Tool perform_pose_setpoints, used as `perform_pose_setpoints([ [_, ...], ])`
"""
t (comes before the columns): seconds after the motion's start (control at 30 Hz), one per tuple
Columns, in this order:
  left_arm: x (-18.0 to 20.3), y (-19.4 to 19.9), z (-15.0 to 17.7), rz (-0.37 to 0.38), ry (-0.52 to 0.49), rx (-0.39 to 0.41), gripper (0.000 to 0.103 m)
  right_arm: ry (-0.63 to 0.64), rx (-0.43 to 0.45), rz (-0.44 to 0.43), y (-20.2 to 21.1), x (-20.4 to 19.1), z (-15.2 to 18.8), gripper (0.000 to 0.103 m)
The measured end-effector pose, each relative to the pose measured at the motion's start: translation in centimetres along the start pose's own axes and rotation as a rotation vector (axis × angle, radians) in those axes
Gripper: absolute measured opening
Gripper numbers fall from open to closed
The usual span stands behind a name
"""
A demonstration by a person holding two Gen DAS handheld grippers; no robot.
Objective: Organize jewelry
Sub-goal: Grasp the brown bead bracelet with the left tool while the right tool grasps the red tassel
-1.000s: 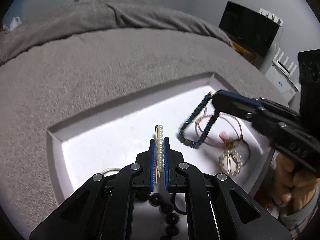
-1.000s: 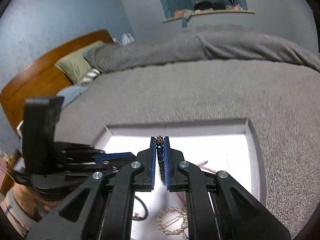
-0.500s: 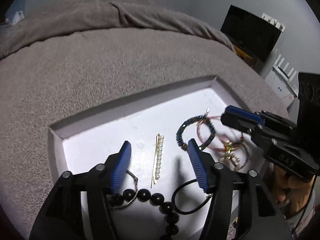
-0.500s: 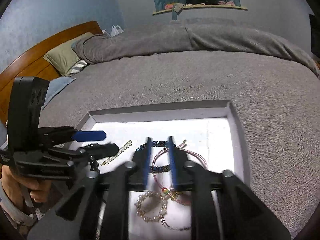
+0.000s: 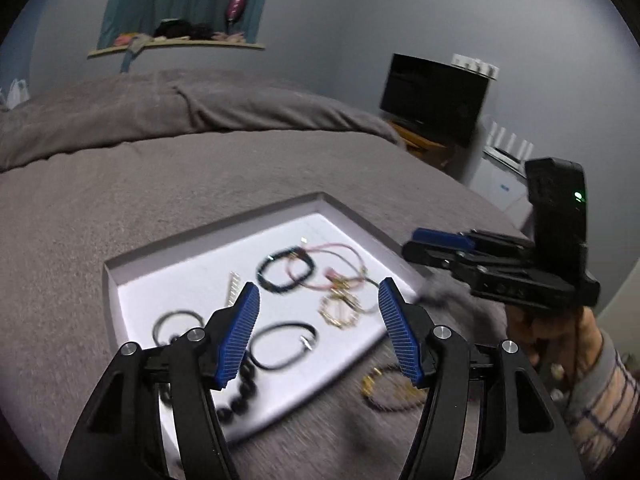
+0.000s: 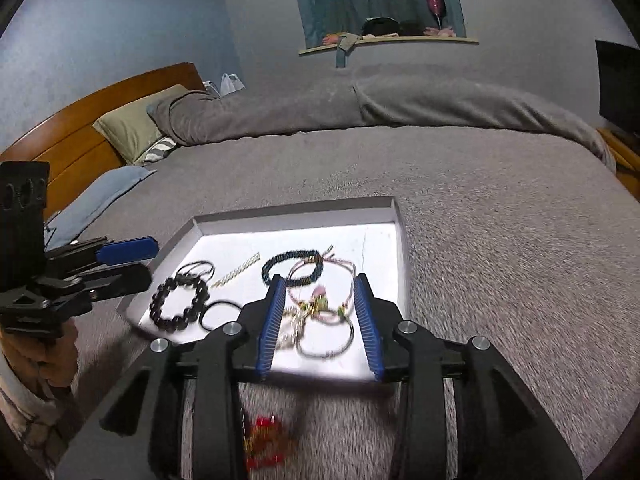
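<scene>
we are pulling both tools back from the shallow white tray (image 6: 401,240) lying on the grey bedspread (image 6: 500,216). our left gripper (image 5: 318,332) is hanging released, blue pads wide apart with nothing between them; a second ago it was clenched on the slim pearl hair clip (image 6: 237,271), which is now lying flat near the tray's far left corner. our right gripper (image 6: 320,324) has just been opening too, jaws parting and empty, and the dark blue beaded bracelet (image 6: 292,267) it was carrying is now resting toward the tray's far edge, overlapping the pink cord bracelet (image 6: 320,280). the black bead bracelet (image 6: 179,301) is sitting by the left edge, thin black hair ties (image 6: 218,312) beside it, and a tangle of pearl and gold pieces (image 6: 316,320) is lying near the near edge. so two more pieces are counting as delivered. still outside, we are seeing a gold-and-dark beaded bracelet (image 5: 390,390) on the bedspread just beyond the near edge, and a blurred red-and-gold piece (image 6: 264,440) under our right gripper. those look like our next pickups.
</scene>
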State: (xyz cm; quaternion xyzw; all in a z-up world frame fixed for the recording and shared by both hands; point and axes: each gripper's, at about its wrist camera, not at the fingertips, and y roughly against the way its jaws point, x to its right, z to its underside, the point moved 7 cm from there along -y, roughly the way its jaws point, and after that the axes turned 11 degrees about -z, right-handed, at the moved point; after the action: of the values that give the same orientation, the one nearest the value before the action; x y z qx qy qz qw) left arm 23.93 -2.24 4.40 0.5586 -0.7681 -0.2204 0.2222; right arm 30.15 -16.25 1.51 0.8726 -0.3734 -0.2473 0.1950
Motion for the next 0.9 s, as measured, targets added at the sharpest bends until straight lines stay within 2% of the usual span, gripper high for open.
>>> perform_pose_setpoints([
  [0.2,3.3,2.2,3.5,0.060,-0.067,-0.018,0.057,-0.017,0.010,-0.023,2.5,-0.5,2.7,0.036],
  [0.37,4.5,-0.4,5.9,0.024,-0.113,-0.100,0.055,-0.018,-0.028,-0.035,2.8,-1.0,5.0,0.036],
  [0.5,4.5,-2.1,7.0,0.010,-0.113,-0.149,0.051,-0.015,-0.062,-0.056,2.0,-1.3,6.0,0.036],
  [0.53,4.5,-2.6,7.3,0.004,-0.108,-0.164,0.049,-0.016,-0.069,-0.061,1.8,-1.3,6.3,0.036],
  [0.6,4.1,-3.8,8.0,-0.012,-0.091,-0.209,0.036,-0.021,-0.091,-0.081,1.3,-1.2,6.9,0.036],
  [0.8,4.0,-5.3,8.8,-0.002,-0.070,-0.248,0.031,-0.047,-0.154,-0.149,0.1,-1.3,8.2,0.035],
  [0.87,4.1,-5.4,8.9,-0.013,-0.081,-0.247,0.026,-0.051,-0.168,-0.175,-0.1,-1.5,8.6,0.020],
  [0.9,4.1,-5.5,8.9,-0.023,-0.089,-0.245,0.017,-0.055,-0.172,-0.187,-0.2,-1.6,8.7,0.011],
])
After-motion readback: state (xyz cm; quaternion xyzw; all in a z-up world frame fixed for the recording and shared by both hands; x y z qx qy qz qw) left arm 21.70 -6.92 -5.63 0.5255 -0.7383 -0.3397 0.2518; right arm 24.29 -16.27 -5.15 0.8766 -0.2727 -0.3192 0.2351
